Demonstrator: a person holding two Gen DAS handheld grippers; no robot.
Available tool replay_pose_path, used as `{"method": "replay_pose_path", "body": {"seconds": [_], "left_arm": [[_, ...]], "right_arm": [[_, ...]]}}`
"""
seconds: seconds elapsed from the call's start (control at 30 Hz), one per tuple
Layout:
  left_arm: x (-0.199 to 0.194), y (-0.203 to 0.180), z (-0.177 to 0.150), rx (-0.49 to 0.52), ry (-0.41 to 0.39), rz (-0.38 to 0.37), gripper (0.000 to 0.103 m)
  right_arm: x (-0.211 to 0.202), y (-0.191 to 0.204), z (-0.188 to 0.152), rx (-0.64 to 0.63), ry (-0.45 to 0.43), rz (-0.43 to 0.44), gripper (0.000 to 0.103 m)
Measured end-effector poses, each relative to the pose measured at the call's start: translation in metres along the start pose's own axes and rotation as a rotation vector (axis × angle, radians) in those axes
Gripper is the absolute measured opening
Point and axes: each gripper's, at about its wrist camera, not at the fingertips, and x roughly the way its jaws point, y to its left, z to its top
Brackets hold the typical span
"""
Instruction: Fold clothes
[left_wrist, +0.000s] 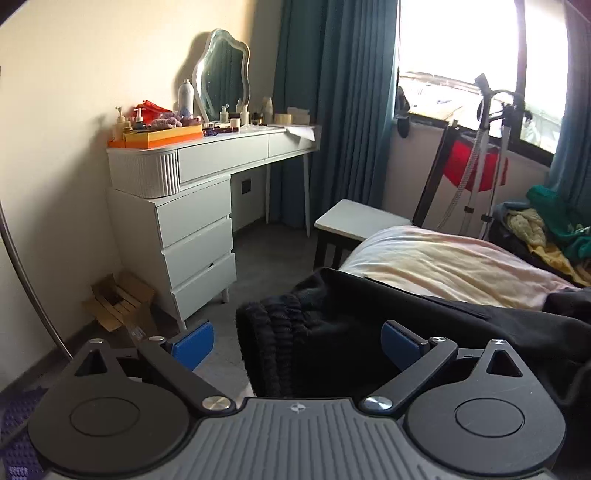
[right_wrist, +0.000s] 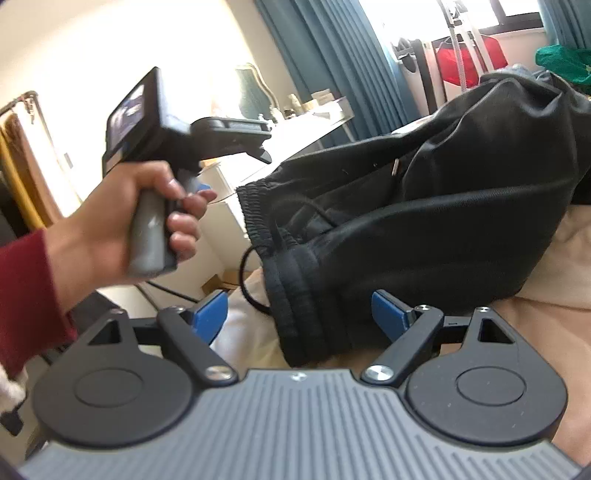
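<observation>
My left gripper (left_wrist: 297, 341) is open wide, and the ribbed waistband of the black pants (left_wrist: 332, 332) sits between its blue pads, but the pads do not press on it. My right gripper (right_wrist: 299, 317) is open wide too, with the same waistband between its pads and nothing held. The pants lie in a heap at the near edge of the bed (left_wrist: 443, 258), and the waistband end pokes out past that edge. I think they could slide off onto the floor, because nothing holds them. The black drawstring (right_wrist: 245, 273) hangs loose and could catch on a pad. Farther back stands a white dresser (left_wrist: 192, 221), then the window.
</observation>
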Motion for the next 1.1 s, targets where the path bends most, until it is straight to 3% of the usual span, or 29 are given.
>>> {"method": "replay_pose_path", "body": {"seconds": [0.07, 0.17, 0.27, 0.5, 0.67, 0.87, 1.0, 1.1], "left_arm": [[-0.030, -0.010, -0.006, 0.004, -0.017, -0.026, 0.099], [-0.078, -0.042, -0.022, 0.091, -0.075, -0.037, 0.101], [-0.118, -0.073, -0.043, 0.111, -0.098, -0.095, 0.102], [-0.165, -0.146, -0.087, 0.131, -0.020, -0.222, 0.102], [-0.152, -0.186, -0.117, 0.189, 0.071, -0.247, 0.102], [-0.107, -0.193, -0.141, 0.206, 0.181, -0.232, 0.101], [-0.080, -0.189, -0.145, 0.153, 0.224, -0.234, 0.101], [-0.072, -0.184, -0.142, 0.141, 0.210, -0.213, 0.101]], "right_arm": [[-0.016, -0.004, 0.007, -0.013, -0.017, -0.034, 0.087], [-0.051, -0.008, 0.020, -0.060, -0.046, -0.089, 0.087], [-0.087, -0.018, 0.033, -0.109, -0.077, -0.161, 0.087], [-0.162, -0.064, 0.048, -0.126, -0.118, -0.342, 0.087], [-0.190, -0.105, 0.039, -0.082, -0.154, -0.440, 0.086], [-0.185, -0.156, 0.029, 0.091, -0.140, -0.462, 0.086], [-0.164, -0.168, 0.057, 0.066, -0.126, -0.464, 0.086], [-0.130, -0.170, 0.103, 0.040, -0.134, -0.455, 0.086]]}}
